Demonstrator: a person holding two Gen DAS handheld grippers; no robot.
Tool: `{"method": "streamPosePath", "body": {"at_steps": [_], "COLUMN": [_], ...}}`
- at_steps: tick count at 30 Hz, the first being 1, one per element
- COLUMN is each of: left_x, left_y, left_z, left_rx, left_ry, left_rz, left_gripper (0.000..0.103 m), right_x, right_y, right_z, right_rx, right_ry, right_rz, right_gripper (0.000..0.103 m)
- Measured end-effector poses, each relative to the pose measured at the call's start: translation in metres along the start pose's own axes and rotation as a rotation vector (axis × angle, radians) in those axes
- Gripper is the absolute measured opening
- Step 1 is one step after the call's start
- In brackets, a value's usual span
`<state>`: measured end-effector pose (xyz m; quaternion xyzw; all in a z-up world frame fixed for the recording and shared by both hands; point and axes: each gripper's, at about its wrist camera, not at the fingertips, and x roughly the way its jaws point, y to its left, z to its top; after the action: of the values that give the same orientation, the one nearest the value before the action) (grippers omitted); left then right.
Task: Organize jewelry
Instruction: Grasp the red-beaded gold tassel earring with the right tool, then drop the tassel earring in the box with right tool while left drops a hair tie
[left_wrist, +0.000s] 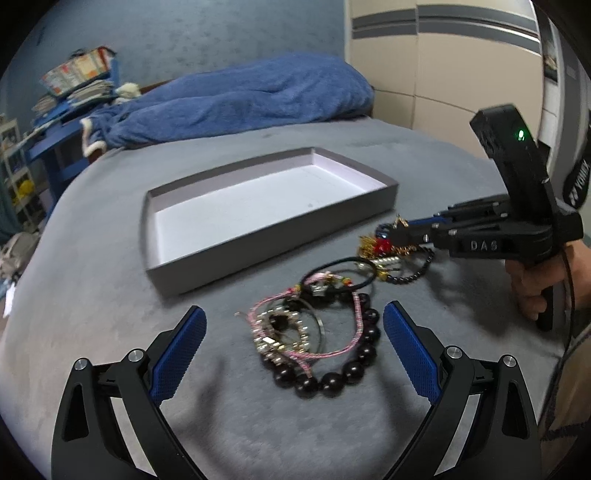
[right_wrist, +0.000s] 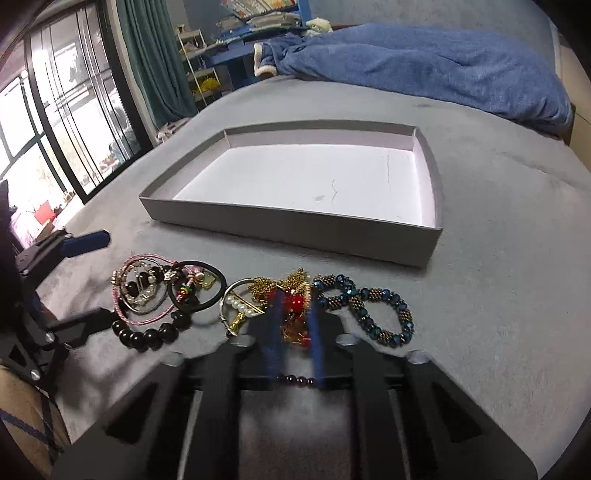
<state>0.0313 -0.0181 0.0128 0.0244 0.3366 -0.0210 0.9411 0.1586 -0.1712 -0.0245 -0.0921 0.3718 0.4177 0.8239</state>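
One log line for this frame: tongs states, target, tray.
left tongs: open above black bead bracelet | right tongs: closing on red-gold piece | tray: empty

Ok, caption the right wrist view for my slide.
Right gripper closing around red-and-gold jewelry before an empty gray tray.

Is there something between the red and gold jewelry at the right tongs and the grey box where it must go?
Nothing visible blocks it. The red and gold piece sits between the right tongs, and only bare grey blanket separates it from the empty box.
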Motion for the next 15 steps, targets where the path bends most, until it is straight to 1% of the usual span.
{"method": "streamPosePath", "body": {"at_steps": [6, 10, 13, 15], "left_x": [0.009, 0.017, 0.026, 0.033], "left_y": [-0.012, -0.018, -0.028, -0.035], "left_z": [0.011, 0.022, 0.029, 0.032], "left_rx": [0.057, 0.090, 0.146, 0.189], "left_ry": [0.002, 0.005, 0.019, 0.042], "left_rz": [-0.020, -0.012, -0.024, -0.033], "left_gripper": [0.096, 0.095, 0.088, 0.079], "right_x": [-0.015, -0.030, -0.039, -0.042], "right_y": [-0.005, -0.008, -0.012, -0.018], "right_z": [-0.015, -0.026, -0.030, -0.030], "right_rx": [0.059, 0.091, 0.122, 0.151], "right_ry": [-0.066, -0.121, -0.161, -0.174], "right_rz": [0.018, 0.033, 0.055, 0.069], "right_gripper": [0.004, 0.003, 0.003, 0.003]}}
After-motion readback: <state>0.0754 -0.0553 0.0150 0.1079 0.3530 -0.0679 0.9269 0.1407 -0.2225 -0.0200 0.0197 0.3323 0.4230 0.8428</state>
